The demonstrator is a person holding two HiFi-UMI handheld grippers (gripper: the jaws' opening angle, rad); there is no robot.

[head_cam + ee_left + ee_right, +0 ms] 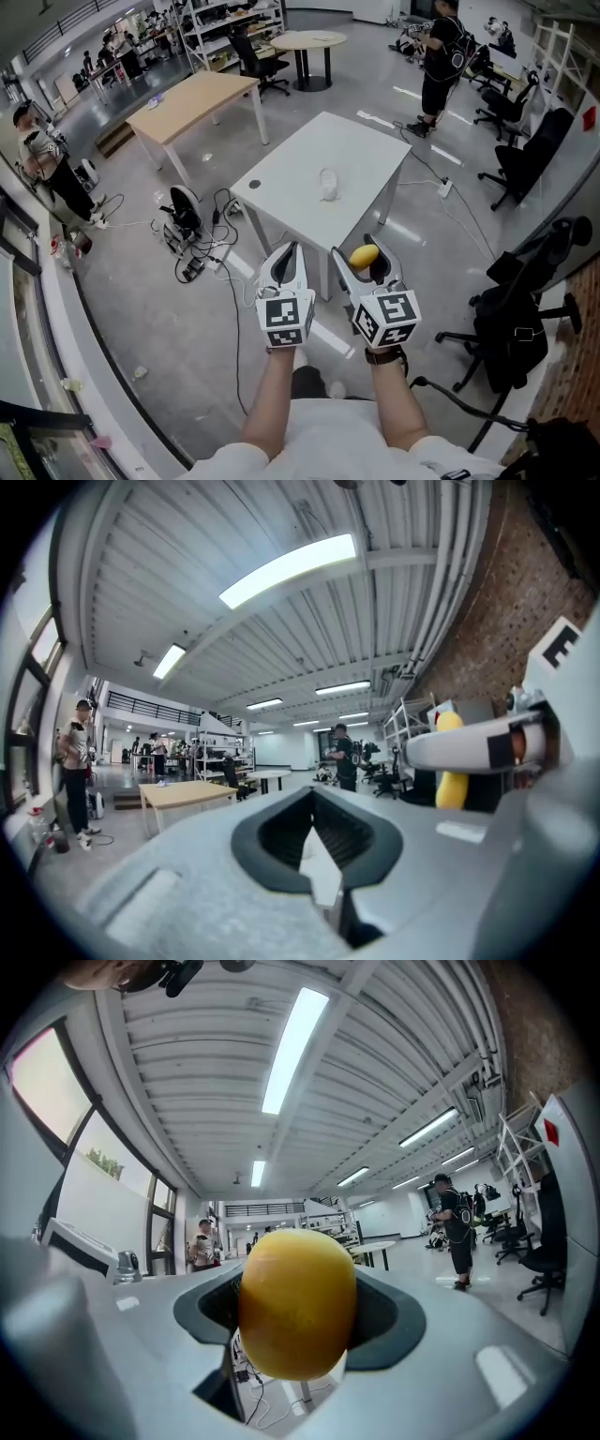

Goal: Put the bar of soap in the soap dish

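The yellow bar of soap [364, 256] sits between the jaws of my right gripper [365, 254], which is shut on it; in the right gripper view the soap [298, 1302] fills the middle of the picture. My left gripper [288, 251] is held level beside it with its jaws together and nothing in them. The left gripper view also catches the soap [450, 761] at its right. The small pale soap dish [328, 185] stands near the middle of the white table [281, 169], well ahead of both grippers.
Cables and a fan [186, 217] lie on the floor left of the white table. A wooden table [192, 103] and a round table [307, 39] stand farther back. Black office chairs [520, 164] line the right side. A person [439, 66] stands beyond the table.
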